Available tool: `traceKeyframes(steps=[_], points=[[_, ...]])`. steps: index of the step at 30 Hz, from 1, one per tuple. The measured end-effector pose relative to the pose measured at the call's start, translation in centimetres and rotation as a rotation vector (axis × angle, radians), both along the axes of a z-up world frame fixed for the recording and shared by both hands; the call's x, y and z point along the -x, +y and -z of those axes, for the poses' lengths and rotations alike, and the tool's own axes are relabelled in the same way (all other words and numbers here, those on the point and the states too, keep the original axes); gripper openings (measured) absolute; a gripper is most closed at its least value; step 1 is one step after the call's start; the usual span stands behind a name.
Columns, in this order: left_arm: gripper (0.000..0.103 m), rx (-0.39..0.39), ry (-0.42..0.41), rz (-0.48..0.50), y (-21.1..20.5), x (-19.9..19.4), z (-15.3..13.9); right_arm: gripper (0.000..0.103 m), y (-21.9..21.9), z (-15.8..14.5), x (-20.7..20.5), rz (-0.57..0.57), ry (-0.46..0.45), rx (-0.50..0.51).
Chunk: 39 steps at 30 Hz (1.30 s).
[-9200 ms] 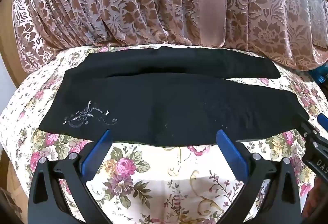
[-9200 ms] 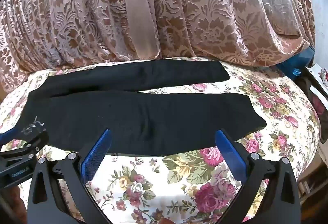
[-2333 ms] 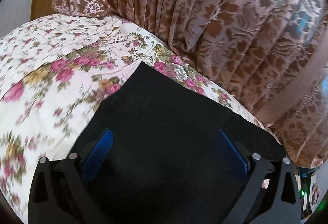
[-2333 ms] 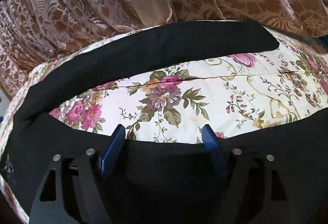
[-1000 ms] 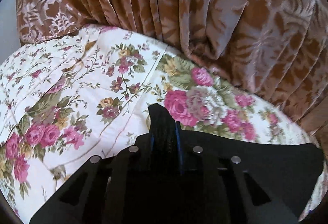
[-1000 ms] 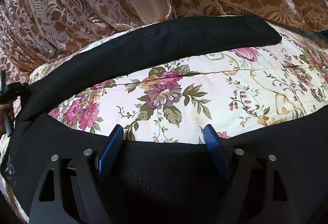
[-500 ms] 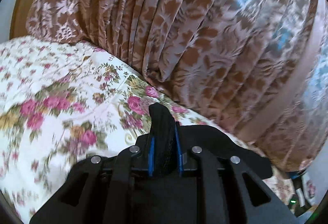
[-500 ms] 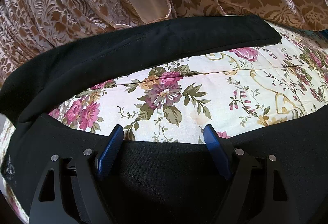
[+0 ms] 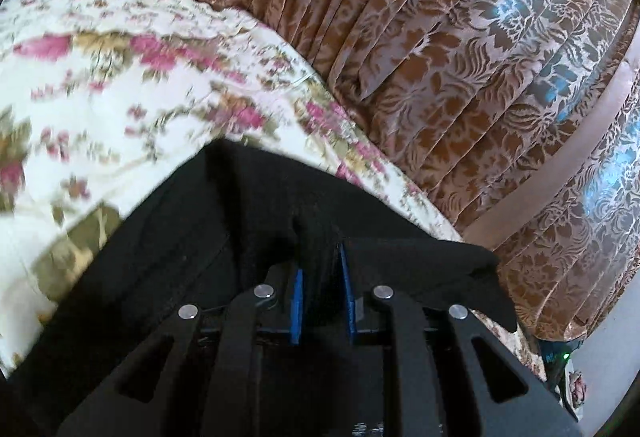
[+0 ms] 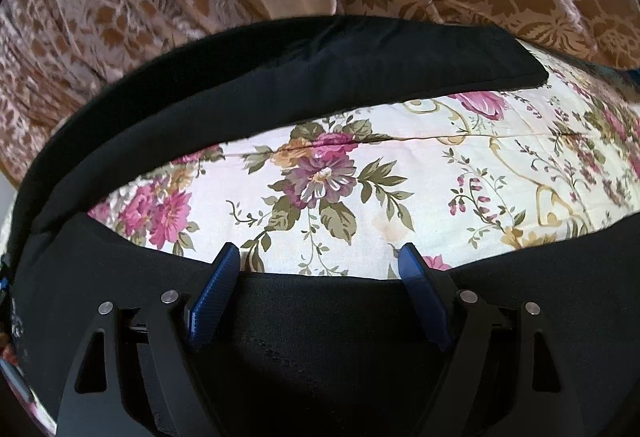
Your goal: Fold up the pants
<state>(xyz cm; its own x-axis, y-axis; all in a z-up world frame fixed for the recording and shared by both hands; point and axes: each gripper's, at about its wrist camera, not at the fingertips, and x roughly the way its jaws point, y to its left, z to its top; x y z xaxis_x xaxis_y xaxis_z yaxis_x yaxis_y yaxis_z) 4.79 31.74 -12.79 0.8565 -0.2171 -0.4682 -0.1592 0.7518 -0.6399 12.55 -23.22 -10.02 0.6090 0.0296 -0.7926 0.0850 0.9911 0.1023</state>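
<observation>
Black soft-fabric pants [image 10: 320, 77], spread on floral bedsheet [image 10: 400, 189], are now pinched at the waist end by the left gripper [image 9: 320, 277], recently wide. Right gripper [image 10: 320, 269] is held wide over the near leg. Fold judged starting.

Home bedroom — floral bedsheet [image 10: 400, 173], patterned brown curtain [image 9: 460, 57] behind.

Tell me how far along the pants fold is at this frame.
Done: the black pants lie on the floral bedspread, legs still apart with bedspread showing between them. In hand: the left gripper is shut on a pinch of the pants; the right gripper is open at the near leg's edge, not yet gripping. Left: bringing one leg onto the other, then folding along the length.
</observation>
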Motion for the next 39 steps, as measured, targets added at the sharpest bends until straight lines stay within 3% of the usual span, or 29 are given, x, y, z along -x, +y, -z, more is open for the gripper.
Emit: traceKeyframes(steps=[3,7,10,13,17,22,25,27,29,34,36,39], points=[[0.015,0.008,-0.027,-0.002,0.0,0.3,0.8,0.081,0.6,-1.7,-1.5,-0.016,0.058,0.027],[0.015,-0.013,-0.039,0.004,-0.2,0.4,0.8,0.081,2.1,-6.2,-4.2,-0.049,-0.013,-0.011],[0.015,-0.014,-0.050,0.005,-0.2,0.6,0.8,0.081,3.3,-8.7,-8.7,-0.040,0.024,-0.118],[0.015,-0.010,-0.057,0.007,-0.2,0.7,0.9,0.081,3.8,-9.5,-12.8,0.021,0.075,-0.210],[0.015,-0.002,-0.068,0.011,-0.1,0.8,1.0,0.081,4.8,-9.4,-16.9,0.089,0.107,-0.251],[0.015,-0.001,-0.077,0.018,-0.2,0.8,1.2,0.067,5.5,-7.4,-20.6,0.202,0.195,-0.319],[0.015,-0.001,-0.081,0.018,-0.2,0.9,1.3,0.049,5.2,-5.8,-21.3,0.260,0.234,-0.314],[0.015,0.000,-0.083,0.019,-0.2,0.9,1.3,0.025,4.6,-4.8,-21.2,0.281,0.245,-0.326],[0.015,0.001,-0.083,0.020,-0.2,0.9,1.3,0.014,3.9,-4.4,-20.7,0.268,0.230,-0.377],[0.015,0.015,-0.056,0.025,-0.2,0.6,0.8,0.011,2.9,-6.8,-18.6,0.189,0.164,-0.418],[0.015,0.065,-0.020,0.024,0.4,0.1,0.0,0.011,2.4,-8.4,-17.2,0.149,0.125,-0.441],[0.015,0.150,-0.061,-0.017,1.9,0.0,-1.9,0.011,1.7,-10.7,-14.5,0.096,0.072,-0.483]])
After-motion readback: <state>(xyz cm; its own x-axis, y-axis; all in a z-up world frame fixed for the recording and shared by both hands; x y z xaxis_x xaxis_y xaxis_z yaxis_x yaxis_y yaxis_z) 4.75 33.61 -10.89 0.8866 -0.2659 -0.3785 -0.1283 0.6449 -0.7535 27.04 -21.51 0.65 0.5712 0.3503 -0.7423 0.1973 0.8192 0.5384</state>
